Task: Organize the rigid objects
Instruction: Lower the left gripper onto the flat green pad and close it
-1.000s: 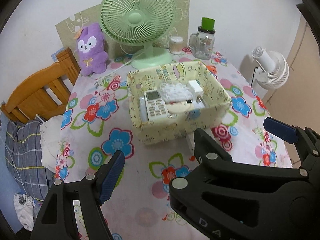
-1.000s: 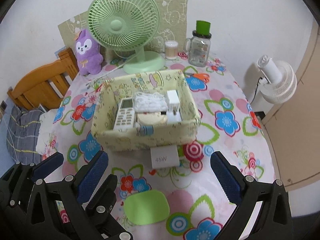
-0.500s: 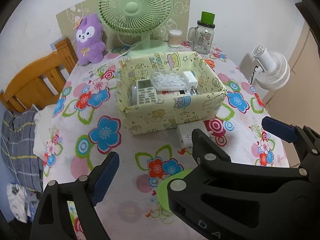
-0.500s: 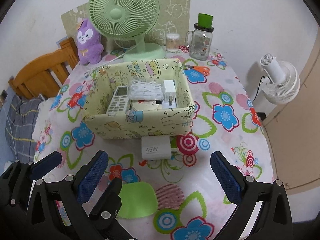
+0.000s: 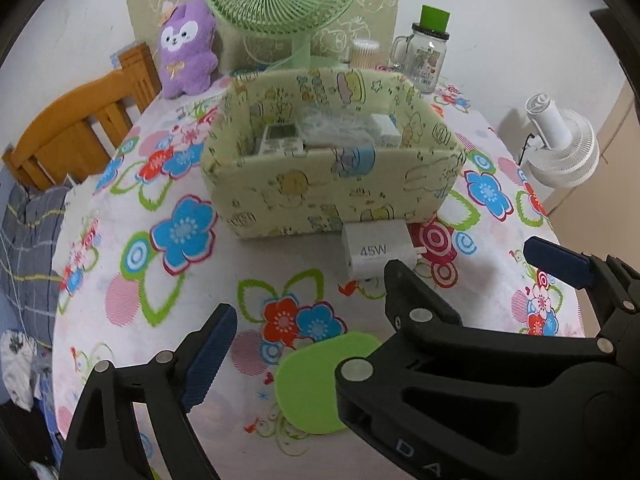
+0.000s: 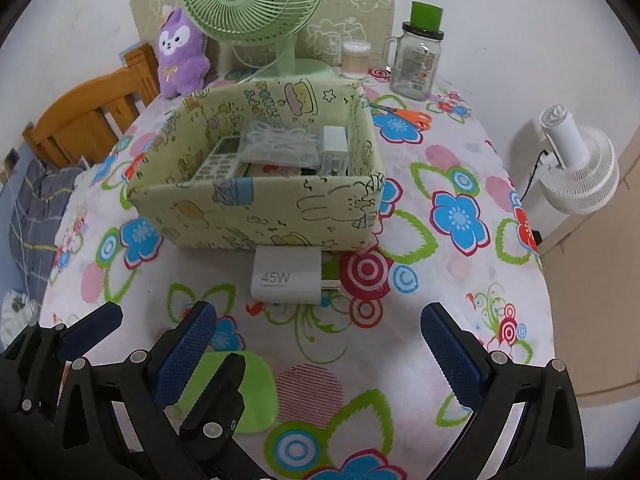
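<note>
We hold the right gripper [image 6: 318, 342] wide open and empty, the left gripper [image 6: 158, 330] likewise open. The 45W charger [image 6: 286, 280] lies just beyond, touching the fabric box [image 6: 256, 216]. Next: close on it, lift it in.

even, soft indoor light; faint shadows; strong fisheye bending with dark corners; beyond the jaws, slightly soft.
</note>
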The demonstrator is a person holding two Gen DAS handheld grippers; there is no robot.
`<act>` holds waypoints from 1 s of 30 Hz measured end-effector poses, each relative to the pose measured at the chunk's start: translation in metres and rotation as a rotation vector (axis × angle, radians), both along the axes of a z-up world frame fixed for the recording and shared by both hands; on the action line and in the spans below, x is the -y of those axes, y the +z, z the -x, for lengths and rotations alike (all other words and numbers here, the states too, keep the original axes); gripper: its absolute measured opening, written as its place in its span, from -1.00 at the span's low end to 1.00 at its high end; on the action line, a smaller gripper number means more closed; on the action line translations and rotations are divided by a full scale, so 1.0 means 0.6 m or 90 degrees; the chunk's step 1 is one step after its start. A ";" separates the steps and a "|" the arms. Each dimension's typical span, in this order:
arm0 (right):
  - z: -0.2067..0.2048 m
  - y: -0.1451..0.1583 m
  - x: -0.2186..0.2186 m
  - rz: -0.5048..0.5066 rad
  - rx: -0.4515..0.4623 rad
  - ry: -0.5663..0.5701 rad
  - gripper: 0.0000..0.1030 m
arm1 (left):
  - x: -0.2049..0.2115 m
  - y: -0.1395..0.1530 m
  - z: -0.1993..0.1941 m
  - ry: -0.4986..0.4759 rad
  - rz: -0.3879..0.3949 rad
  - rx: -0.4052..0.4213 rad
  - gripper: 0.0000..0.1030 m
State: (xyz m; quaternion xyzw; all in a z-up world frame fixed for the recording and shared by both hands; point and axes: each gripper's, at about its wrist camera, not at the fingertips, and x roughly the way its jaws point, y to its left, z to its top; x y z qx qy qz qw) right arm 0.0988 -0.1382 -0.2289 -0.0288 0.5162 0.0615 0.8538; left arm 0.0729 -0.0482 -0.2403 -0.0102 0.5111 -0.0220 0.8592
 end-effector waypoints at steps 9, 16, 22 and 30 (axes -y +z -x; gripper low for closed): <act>0.003 -0.053 0.013 0.001 -0.031 0.032 1.00 | 0.017 -0.051 0.011 0.041 0.002 -0.033 0.79; 0.011 -0.078 0.019 0.007 -0.041 0.050 1.00 | 0.023 -0.077 0.024 0.083 0.012 -0.034 0.80; 0.014 -0.096 0.019 0.020 -0.045 0.084 1.00 | 0.028 -0.097 0.033 0.105 0.024 -0.044 0.82; 0.012 -0.107 0.028 0.031 -0.045 0.105 1.00 | 0.041 -0.108 0.040 0.135 0.021 -0.039 0.98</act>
